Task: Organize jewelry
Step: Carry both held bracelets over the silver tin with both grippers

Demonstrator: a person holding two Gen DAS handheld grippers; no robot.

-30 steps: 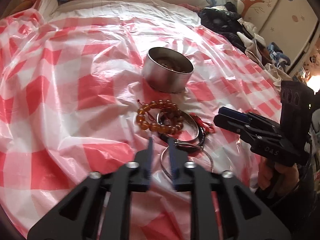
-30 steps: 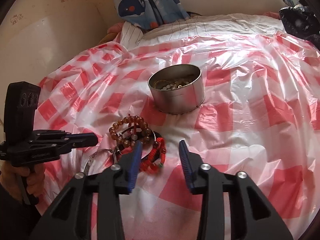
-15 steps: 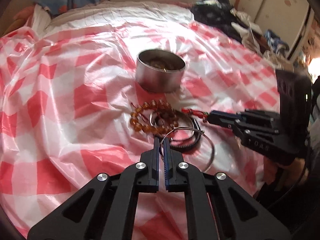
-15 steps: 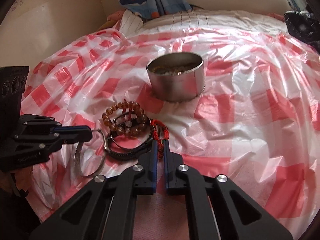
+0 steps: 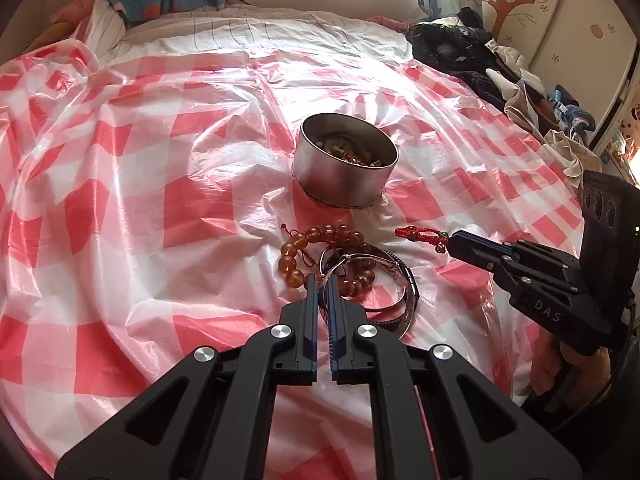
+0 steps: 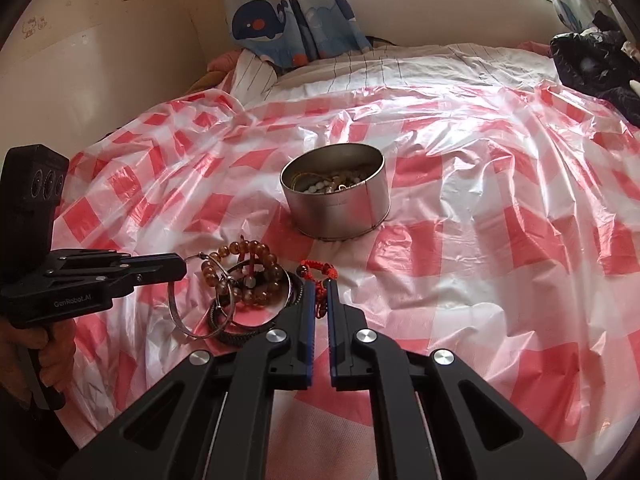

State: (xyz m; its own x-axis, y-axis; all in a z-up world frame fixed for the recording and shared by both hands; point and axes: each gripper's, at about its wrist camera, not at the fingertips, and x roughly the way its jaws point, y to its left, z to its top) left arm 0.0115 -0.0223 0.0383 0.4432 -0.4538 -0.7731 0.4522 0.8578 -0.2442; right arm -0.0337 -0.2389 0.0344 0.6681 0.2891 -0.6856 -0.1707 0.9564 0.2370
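A round metal tin (image 5: 346, 168) with jewelry in it stands on the checked sheet; it also shows in the right wrist view (image 6: 336, 200). In front of it lie an amber bead bracelet (image 5: 316, 248), a dark bangle (image 5: 404, 300) and more rings. My left gripper (image 5: 323, 280) is shut on a thin silver bangle (image 6: 180, 312), lifted on edge. My right gripper (image 6: 320, 286) is shut on a red cord bracelet (image 5: 420, 236), held just above the sheet to the right of the pile.
The red-and-white plastic sheet (image 5: 140, 200) covers a bed. Dark clothes (image 5: 460, 56) are piled at the back right by a cupboard. A whale-print curtain (image 6: 280, 12) and the wall lie at the back left.
Both grippers have closed: the left on the silver bangle, the right on the red cord bracelet. Both pieces have been lifted off the pile; the red bracelet has moved right, away from it.
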